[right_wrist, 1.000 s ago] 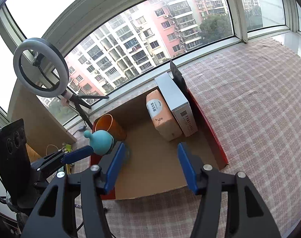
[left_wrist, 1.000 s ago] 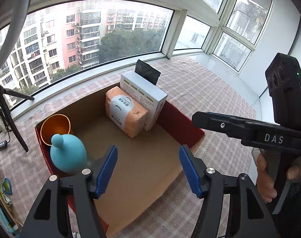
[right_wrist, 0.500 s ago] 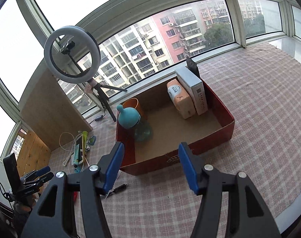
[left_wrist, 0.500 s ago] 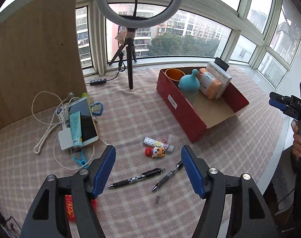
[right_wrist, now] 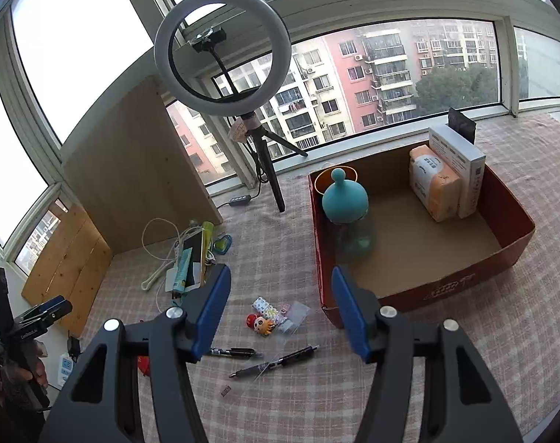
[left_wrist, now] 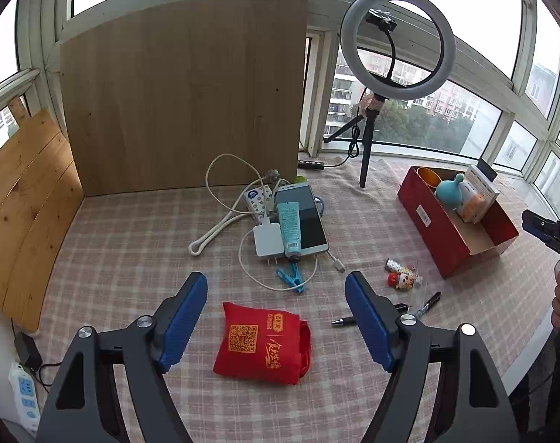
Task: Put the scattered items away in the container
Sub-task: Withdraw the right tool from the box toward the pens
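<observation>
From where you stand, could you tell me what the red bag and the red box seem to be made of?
The red bag looks like thin matte fabric, possibly non-woven: it lies folded with soft creases and printed gold lettering. The red box looks like cardboard: plain brown inside, red printed coating outside, with thin, straight-cut wall edges.
</observation>
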Demonstrator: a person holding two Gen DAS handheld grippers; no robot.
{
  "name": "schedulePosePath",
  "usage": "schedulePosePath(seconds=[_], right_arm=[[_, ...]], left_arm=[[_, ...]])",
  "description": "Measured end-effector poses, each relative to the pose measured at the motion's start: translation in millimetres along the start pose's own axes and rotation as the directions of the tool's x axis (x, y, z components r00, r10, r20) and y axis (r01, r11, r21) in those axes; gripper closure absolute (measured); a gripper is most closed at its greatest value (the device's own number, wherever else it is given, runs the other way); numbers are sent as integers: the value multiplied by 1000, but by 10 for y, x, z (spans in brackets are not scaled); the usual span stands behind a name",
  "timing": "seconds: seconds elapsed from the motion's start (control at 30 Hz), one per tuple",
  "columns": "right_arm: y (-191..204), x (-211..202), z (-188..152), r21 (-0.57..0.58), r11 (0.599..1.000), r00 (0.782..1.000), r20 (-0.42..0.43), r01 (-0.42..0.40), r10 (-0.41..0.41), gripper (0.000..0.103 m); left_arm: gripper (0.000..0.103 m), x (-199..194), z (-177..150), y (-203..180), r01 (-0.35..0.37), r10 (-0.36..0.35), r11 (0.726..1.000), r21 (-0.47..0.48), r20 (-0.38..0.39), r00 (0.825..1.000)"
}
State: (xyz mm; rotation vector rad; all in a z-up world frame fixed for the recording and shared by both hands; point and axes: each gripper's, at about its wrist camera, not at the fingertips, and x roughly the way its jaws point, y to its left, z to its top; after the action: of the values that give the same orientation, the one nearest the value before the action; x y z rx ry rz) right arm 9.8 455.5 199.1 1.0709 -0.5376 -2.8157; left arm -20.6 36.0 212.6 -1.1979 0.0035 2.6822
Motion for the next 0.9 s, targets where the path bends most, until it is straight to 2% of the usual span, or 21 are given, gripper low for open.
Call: schedulePosePath(seconds=[0.17, 0.53, 0.8, 0.9], right_arm=[[205, 230, -129, -53, 997, 997, -58, 47, -50, 47], [91, 325, -312, -38, 993, 986, -119, 110, -113, 47], [217, 689, -511, -30, 999, 977, -210, 38, -43, 47], [344, 806, -504, -43, 999, 975, -218, 18, -27, 47]], left_arm=[[28, 242, -85, 159, 8, -9, 1000, -20, -34, 999], [28, 722, -235, 186, 75, -79, 996, -38, -129, 988], [28, 952, -385, 167, 109, -117, 993, -55, -180, 977], [28, 1006, -452, 149, 118, -128, 991, -62, -194, 973]])
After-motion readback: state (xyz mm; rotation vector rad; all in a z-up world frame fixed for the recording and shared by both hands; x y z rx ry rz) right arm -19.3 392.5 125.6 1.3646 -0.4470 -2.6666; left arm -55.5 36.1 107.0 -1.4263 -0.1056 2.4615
